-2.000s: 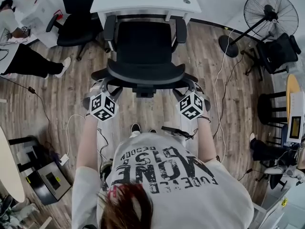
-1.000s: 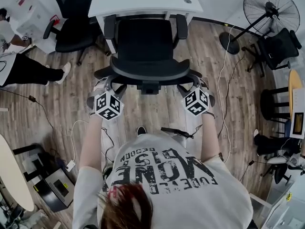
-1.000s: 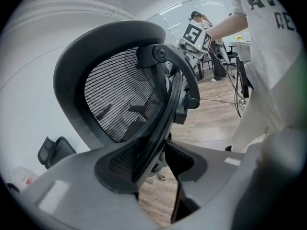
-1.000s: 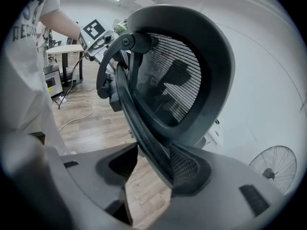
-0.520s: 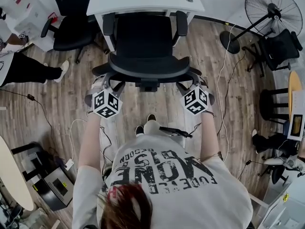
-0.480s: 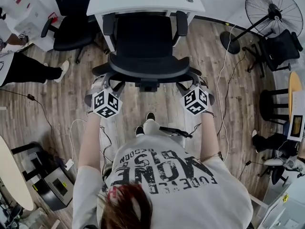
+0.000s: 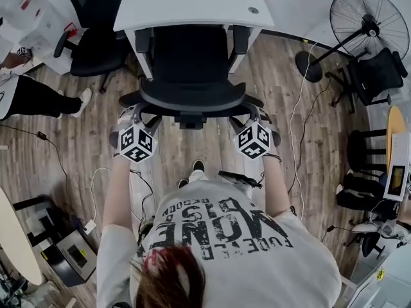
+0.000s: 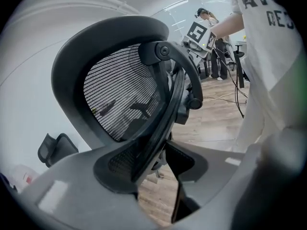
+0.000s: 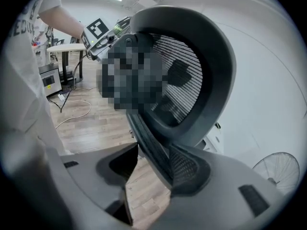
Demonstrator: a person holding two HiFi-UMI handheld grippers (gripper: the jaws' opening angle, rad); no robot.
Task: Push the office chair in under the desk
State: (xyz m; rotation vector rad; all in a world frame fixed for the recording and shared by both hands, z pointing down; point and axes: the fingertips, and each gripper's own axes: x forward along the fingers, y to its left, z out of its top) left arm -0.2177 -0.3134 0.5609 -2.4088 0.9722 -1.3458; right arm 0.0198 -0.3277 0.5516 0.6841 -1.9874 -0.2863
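The black mesh office chair faces the white desk, its seat front and armrests at the desk's near edge. I stand behind its curved backrest. My left gripper is at the backrest's left edge and my right gripper at its right edge. In the left gripper view the backrest rim runs down between the jaws of the left gripper, which is shut on it. The right gripper view shows the rim pinched the same way in the right gripper.
A second black chair stands left of the desk, with a person's legs beyond it. A standing fan, another chair and stools are at the right. Cables trail over the wood floor.
The chair has rolled forward toward the desk, so its armrests now reach the desk edge. Both grippers have moved forward with the backrest, still holding it.
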